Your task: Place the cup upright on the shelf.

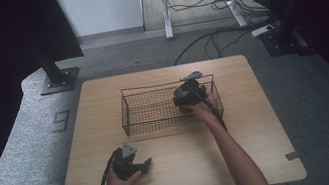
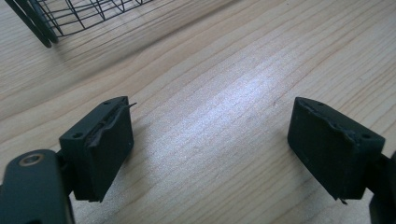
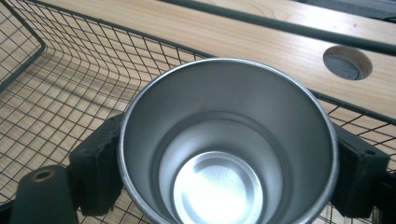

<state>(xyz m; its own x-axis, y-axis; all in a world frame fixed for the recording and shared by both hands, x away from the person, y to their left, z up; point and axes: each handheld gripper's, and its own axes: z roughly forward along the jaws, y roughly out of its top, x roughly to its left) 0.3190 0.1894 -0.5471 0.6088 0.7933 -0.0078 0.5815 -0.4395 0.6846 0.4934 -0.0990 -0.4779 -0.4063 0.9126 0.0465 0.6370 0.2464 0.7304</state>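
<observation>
A shiny steel cup (image 3: 224,116) sits between the black pads of my right gripper (image 3: 229,168), one pad (image 3: 95,163) pressed on each side, its mouth facing the camera. That right gripper (image 1: 182,100) is inside the right end of a black wire basket (image 1: 149,106), low over the mesh floor (image 3: 60,98). My left gripper (image 1: 145,165) rests on the wooden table (image 1: 189,164) near the front left, with its jaws wide apart and nothing between them (image 2: 210,135). A corner of the basket (image 2: 70,16) shows beyond it.
The basket stands mid-table, its left half holding nothing. A round hole (image 3: 348,63) is cut in the tabletop beyond the basket's far rim. Grey carpet, stand feet and cables lie past the table's far edge.
</observation>
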